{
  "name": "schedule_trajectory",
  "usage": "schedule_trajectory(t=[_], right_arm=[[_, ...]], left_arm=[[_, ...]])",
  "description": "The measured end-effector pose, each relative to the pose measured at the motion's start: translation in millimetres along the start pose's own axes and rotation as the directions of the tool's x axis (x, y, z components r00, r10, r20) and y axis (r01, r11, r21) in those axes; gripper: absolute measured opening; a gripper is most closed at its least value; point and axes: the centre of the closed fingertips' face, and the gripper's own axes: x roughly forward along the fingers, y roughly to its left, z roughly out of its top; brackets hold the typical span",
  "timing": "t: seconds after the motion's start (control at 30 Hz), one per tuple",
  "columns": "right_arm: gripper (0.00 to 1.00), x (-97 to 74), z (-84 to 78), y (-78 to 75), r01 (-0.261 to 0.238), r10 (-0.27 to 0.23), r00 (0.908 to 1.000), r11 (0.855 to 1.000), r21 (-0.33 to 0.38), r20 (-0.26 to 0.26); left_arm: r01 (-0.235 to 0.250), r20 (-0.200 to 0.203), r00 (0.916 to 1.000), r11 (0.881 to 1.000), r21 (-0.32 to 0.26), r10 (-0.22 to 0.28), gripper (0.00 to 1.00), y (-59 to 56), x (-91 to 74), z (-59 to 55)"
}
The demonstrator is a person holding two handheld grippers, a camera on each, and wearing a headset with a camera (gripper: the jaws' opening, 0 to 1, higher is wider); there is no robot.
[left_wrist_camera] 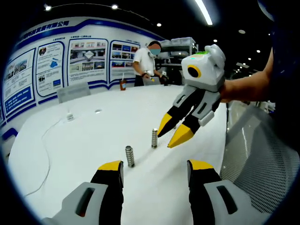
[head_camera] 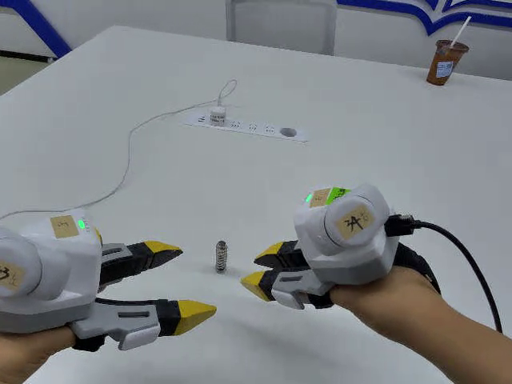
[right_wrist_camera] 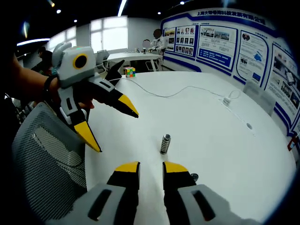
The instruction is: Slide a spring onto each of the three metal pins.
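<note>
Standing upright on the table in the head view, a spring lies between the left gripper, wide and empty, and the right gripper, narrow; both are near, and the power strip is well behind. Left gripper view: spring just ahead of the wide jaws, second spring beside the right gripper. Right gripper view: spring upright straight ahead of narrow, empty jaws, path clear, left gripper off to the side.

The left claw and right claw are rounded white-grey shells with black jaws ending in yellow tips. Each shell bears a tan paper label with a handwritten mark, and a green light glows just beside that label. Behind the right claw's label, a black cable trails out.
</note>
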Motion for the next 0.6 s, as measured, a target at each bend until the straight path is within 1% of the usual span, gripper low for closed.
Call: schedule_trajectory(t=[0.07,0.2,0.47,0.6], right_arm=[[0.2,-4.4,-2.8,1.9,-0.002,0.002,1.0,1.0,0.0,0.003],[0.21,-14.0,-9.2,5.4,-0.004,0.004,0.9999,1.0,0.006,0.011],[0.22,-33.1,-27.5,9.7,-0.003,0.003,0.9999,0.999,0.031,0.014],[0.23,-40.9,-38.8,11.6,-0.007,0.007,1.0,0.999,0.043,0.007]], left_arm=[[0.007,-0.006,1.0,1.0,0.009,-0.007,0.57,-2.3,1.4,-0.8],[0.014,-0.005,0.9999,1.0,0.01,-0.014,0.57,-5.3,2.2,0.3],[0.013,0.0,0.9999,1.0,0.001,-0.013,0.58,-8.2,1.4,1.4],[0.01,0.003,0.9999,1.0,-0.004,-0.01,0.58,-9.7,-0.3,2.2]])
